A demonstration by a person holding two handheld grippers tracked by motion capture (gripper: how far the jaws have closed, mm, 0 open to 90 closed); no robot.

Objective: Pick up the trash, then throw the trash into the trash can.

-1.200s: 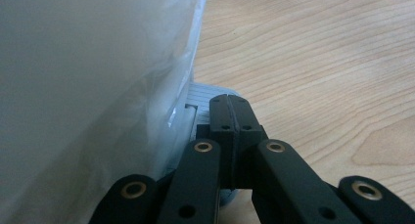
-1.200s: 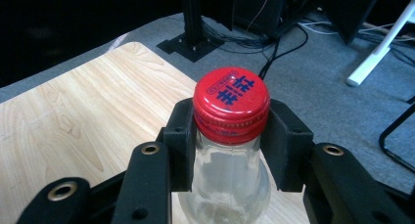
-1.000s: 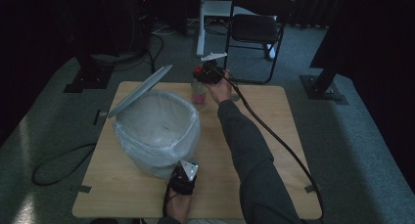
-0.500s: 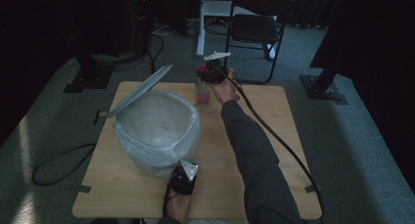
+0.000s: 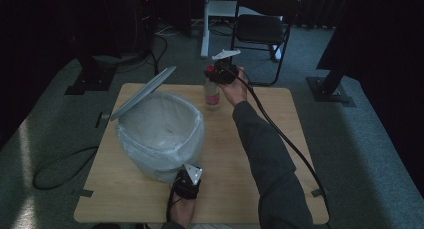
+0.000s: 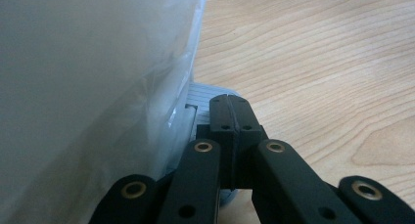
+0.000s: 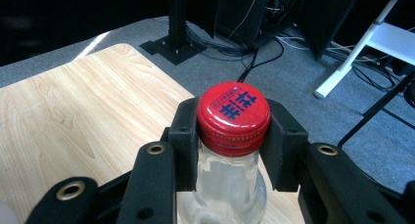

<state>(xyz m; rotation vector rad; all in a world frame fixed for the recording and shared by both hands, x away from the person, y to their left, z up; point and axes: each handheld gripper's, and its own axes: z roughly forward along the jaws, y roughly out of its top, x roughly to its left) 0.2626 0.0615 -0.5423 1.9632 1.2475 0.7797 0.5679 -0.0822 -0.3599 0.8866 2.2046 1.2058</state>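
My right gripper [image 5: 216, 76] is shut on the neck of a clear bottle [image 5: 212, 93] with a red cap [image 7: 233, 111], just under the cap. It holds the bottle upright a little above the far edge of the wooden table [image 5: 240, 154]. A round bin [image 5: 160, 134] lined with a clear plastic bag stands on the table's left half, its grey lid [image 5: 142, 92] tipped up and open. At the bin's near side my left gripper [image 6: 228, 104] is shut, its tips on the bin's grey ribbed pedal [image 6: 205, 94], close against the bag [image 6: 88, 87].
A black chair [image 5: 262, 29] and a white stand leg [image 5: 205, 24] are on the floor beyond the table's far edge. A cable [image 5: 60, 164] loops on the floor at the left. The right gripper's cable [image 5: 285, 139] trails across the table's right half.
The right gripper has risen with the bottle and drifted slightly right along the far edge. The left gripper, the bin and its lid have stayed put.
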